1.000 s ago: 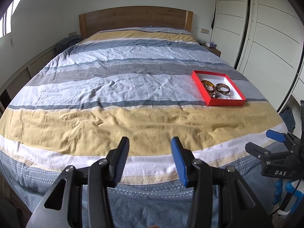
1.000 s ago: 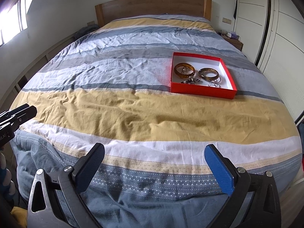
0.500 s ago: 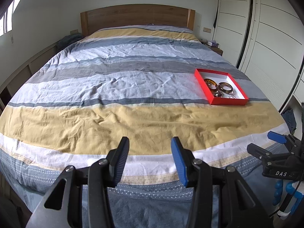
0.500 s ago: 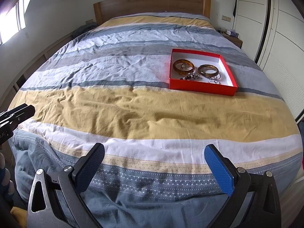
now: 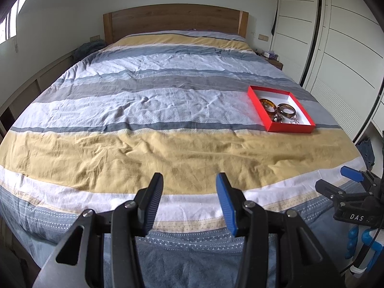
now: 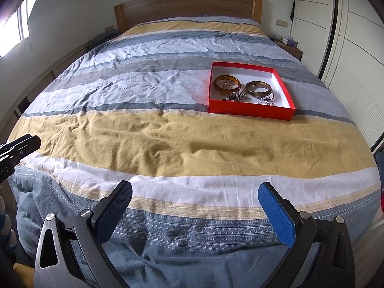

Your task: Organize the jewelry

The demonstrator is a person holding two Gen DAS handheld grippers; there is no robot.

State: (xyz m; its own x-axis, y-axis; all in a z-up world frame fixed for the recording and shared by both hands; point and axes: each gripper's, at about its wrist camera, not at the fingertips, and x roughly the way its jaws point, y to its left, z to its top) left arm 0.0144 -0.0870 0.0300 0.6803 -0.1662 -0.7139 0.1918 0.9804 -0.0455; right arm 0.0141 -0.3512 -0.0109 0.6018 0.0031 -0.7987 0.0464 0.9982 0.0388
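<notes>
A red box (image 6: 249, 112) with a white inside lies on the right half of the bed; it also shows in the left wrist view (image 5: 258, 109). In it lie an amber bangle (image 6: 226, 84), a brown bangle (image 6: 258, 88) and small silver pieces (image 6: 237, 96). My left gripper (image 5: 189, 184) is open and empty over the foot of the bed. My right gripper (image 6: 195, 196) is wide open and empty, also at the foot, well short of the box.
The bed carries a striped blue, grey and yellow duvet (image 6: 168, 139) with a wooden headboard (image 6: 187, 4) behind. White wardrobe doors (image 6: 355, 48) run along the right. A nightstand (image 6: 291, 50) stands at the far right. Low shelving (image 5: 28, 91) lines the left wall.
Both grippers have risen and tilted slightly; the box now sits a little lower and closer in both views. Neither gripper has changed its opening.
</notes>
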